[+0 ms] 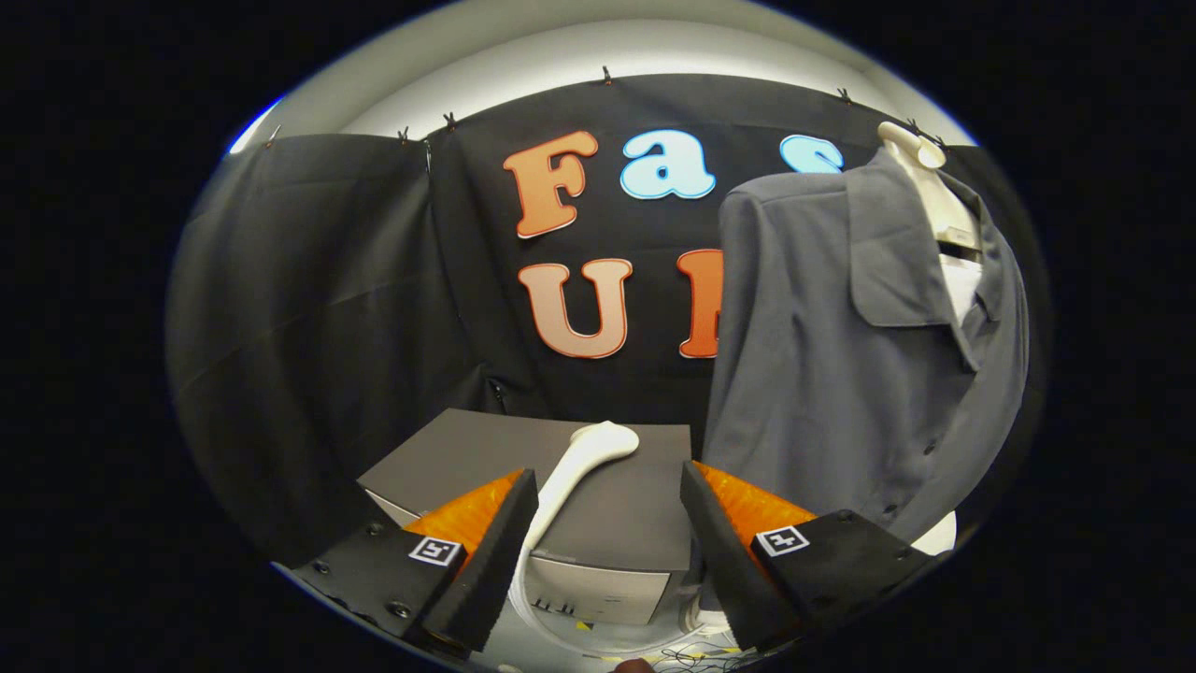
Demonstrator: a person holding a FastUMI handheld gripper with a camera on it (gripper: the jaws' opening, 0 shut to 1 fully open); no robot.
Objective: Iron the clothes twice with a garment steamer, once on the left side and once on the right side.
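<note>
The gripper (609, 495) sits at the bottom of the frame with its two fingers spread wide apart and nothing pinched between them. In the gap between the fingers, just ahead of them, lies the steamer (587, 460), a pale, curved piece whose rounded head points toward the middle of the frame and whose slim handle runs down toward the left finger. It rests on top of a grey box (607, 523) that stands in the lower middle of the frame. A white hose (519, 598) drops from the handle end and curls down the front of the box, close beside the left finger. Loose thin cords (687, 659) lie on the pale floor at the very bottom.

In the right half of the frame hangs a grey jacket (822, 374), worn by a pale dress form (934, 187) whose neck shows at the upper right above the collar. The jacket's hem comes down just beyond the right finger, and its front faces slightly right. The jacket stands well apart from the steamer head. Black cloth (308, 308) lines the booth behind everything, clipped along its top edge.
</note>
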